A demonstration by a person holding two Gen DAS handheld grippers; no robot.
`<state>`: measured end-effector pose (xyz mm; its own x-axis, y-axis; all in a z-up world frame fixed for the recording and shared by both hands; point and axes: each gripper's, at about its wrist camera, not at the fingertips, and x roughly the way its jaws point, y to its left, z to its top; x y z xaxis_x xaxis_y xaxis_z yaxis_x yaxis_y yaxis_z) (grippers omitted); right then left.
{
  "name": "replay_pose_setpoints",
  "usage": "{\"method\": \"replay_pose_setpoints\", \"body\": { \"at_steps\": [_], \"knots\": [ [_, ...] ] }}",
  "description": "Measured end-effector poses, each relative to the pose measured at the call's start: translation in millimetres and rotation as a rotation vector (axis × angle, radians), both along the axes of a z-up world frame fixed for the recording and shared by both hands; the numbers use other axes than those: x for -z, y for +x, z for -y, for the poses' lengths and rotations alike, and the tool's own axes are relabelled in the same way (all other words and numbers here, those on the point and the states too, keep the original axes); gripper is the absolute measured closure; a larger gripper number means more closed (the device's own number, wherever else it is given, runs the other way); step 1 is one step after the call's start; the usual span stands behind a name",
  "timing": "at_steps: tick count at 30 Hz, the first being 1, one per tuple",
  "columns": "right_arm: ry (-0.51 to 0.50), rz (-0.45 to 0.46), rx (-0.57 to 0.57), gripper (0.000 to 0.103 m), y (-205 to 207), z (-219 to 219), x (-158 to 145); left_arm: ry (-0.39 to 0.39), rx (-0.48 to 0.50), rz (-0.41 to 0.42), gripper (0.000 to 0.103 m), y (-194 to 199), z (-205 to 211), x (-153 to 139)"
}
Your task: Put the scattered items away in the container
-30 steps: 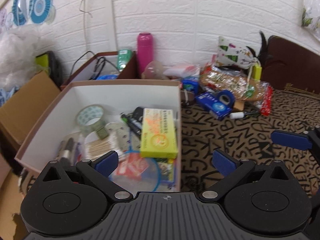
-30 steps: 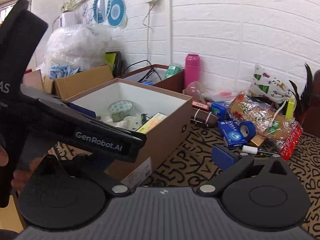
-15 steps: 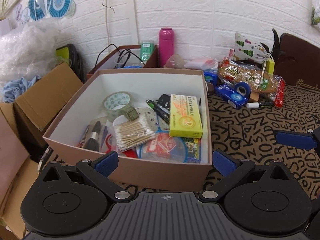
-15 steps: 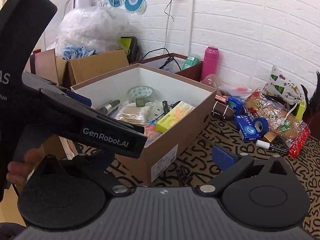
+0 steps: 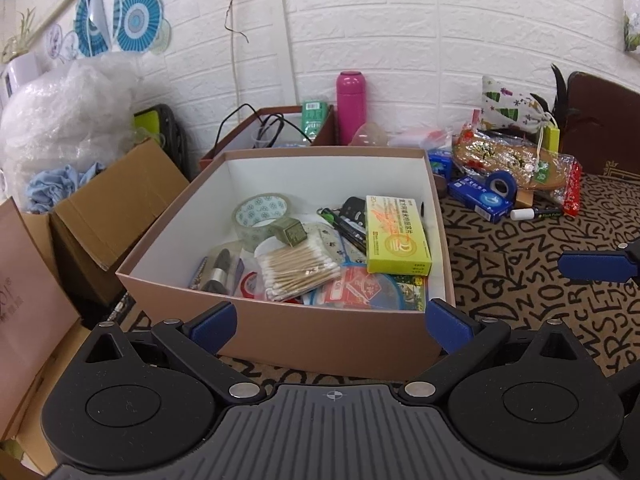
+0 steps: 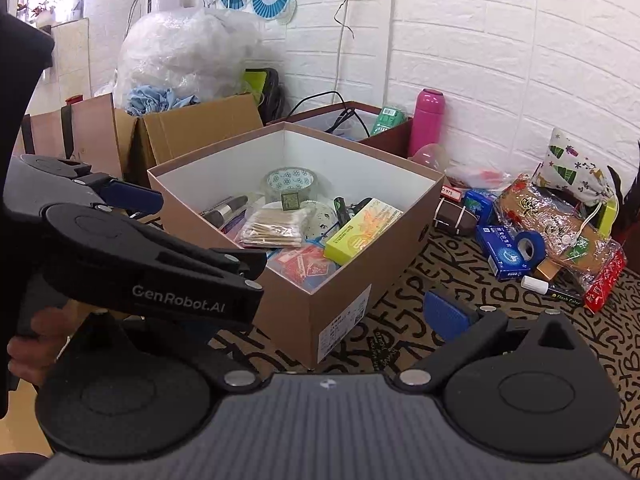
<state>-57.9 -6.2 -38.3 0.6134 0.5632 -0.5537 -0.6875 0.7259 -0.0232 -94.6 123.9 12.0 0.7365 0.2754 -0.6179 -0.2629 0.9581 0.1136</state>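
The brown cardboard box with white inside holds a tape roll, cotton swabs, a yellow-green carton and other small items. My left gripper is open and empty, in front of the box's near wall. My right gripper is open and empty, near the box's front corner; its left finger is hidden behind the left gripper's body. On the patterned cloth right of the box lie a blue carton, a blue tape roll and a marker.
A pink bottle and a dark red box with cables stand behind the box by the brick wall. A snack bag and a cloth pouch lie at the back right. Open cardboard boxes stand at the left.
Both grippers have pulled back and up from the box, so the whole box shows now. Both stay open and empty. Nothing in the box has moved.
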Motion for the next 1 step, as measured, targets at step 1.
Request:
{"method": "replay_pose_setpoints", "body": {
  "at_steps": [1],
  "knots": [
    [0.0,-0.002,0.0,0.0,0.2,0.0,0.2,-0.001,-0.003,-0.001,0.0,0.1,-0.6,0.3]
  ]
}}
